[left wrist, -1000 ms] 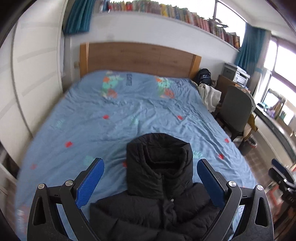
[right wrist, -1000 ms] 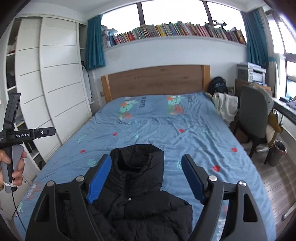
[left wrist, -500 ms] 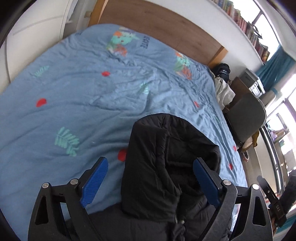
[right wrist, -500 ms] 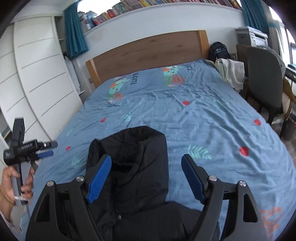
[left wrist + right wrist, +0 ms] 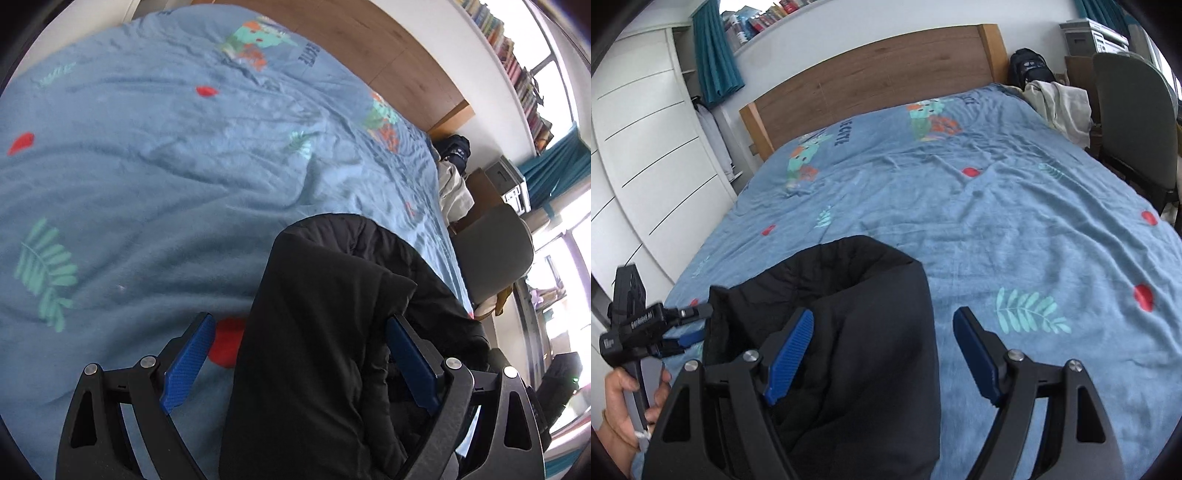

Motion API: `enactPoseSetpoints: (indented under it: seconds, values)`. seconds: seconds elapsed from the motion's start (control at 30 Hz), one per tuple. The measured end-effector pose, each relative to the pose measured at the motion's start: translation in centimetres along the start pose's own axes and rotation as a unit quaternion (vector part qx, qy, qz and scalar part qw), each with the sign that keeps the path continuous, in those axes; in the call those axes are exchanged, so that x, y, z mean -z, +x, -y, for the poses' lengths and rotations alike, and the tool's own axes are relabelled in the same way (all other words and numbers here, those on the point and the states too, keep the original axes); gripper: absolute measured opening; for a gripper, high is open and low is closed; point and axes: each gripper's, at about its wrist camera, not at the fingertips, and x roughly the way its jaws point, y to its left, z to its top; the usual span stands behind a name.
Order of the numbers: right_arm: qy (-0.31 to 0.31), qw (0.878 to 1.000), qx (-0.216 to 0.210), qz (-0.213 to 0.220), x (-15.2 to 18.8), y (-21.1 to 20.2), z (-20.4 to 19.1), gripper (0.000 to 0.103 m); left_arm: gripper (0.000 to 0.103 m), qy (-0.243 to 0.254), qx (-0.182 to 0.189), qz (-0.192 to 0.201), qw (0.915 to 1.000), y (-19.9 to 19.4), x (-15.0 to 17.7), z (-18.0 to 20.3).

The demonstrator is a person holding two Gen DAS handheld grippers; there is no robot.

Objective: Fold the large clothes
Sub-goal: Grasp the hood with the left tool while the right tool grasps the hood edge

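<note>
A black puffer jacket lies on the blue bed cover, hood end toward the headboard. My left gripper is open and low over the hood's left side, one blue pad on each side of the hood's edge. In the right wrist view the jacket fills the lower left. My right gripper is open over the hood's right edge. The left gripper also shows there at the jacket's left side, held in a hand.
A wooden headboard stands at the far end of the bed. A grey chair and a pale garment are at the bed's right side. White wardrobe doors run along the left.
Both grippers have dropped and moved forward toward the jacket's hood. The left one tilted and came much closer. Both stayed open.
</note>
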Motion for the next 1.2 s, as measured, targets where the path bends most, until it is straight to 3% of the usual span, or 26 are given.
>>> enactPoseSetpoints:
  seconds: [0.13,0.27,0.33,0.37,0.43,0.5,0.6,0.73,1.03,1.2]
  values:
    - [0.025,1.000,-0.007,-0.011,0.0,2.3,0.9,0.078,0.092,-0.007,-0.006,-0.011,0.9999,1.3,0.2,-0.6]
    - [0.036,0.999,-0.009,-0.034,-0.1,4.0,1.0,0.077,0.052,-0.021,0.002,-0.048,0.9986,2.9,0.7,-1.0]
    - [0.027,0.999,0.001,-0.046,-0.4,4.7,0.8,0.075,0.043,-0.025,-0.001,-0.057,0.9980,3.2,0.8,-1.1]
    - [0.025,0.998,0.003,-0.052,-0.5,4.8,0.7,0.071,0.038,-0.022,-0.004,-0.059,0.9980,3.2,0.9,-1.0]
    - [0.021,0.997,0.000,-0.074,-0.6,5.4,0.5,0.039,0.020,-0.017,-0.013,-0.060,0.9979,3.1,1.1,-0.7]
    - [0.013,0.996,0.007,-0.088,-0.6,5.6,0.3,0.021,0.012,-0.015,-0.020,-0.060,0.9979,2.9,1.3,-0.6]
    - [-0.008,0.995,0.008,-0.100,-0.2,4.6,-0.4,0.013,0.010,-0.002,-0.027,-0.049,0.9984,1.6,1.7,0.1]
    - [-0.028,0.995,-0.003,-0.094,-0.1,1.4,-1.0,0.011,0.010,0.005,-0.021,-0.033,0.9992,-1.3,2.6,0.9]
    - [-0.061,0.995,-0.028,-0.068,1.3,-10.9,-2.9,0.011,0.010,0.008,0.028,-0.014,0.9995,-10.9,7.2,2.4]
    - [-0.057,0.996,-0.035,-0.063,4.3,-18.2,-3.0,0.011,0.010,0.025,0.046,-0.011,0.9986,-15.0,10.7,3.8]
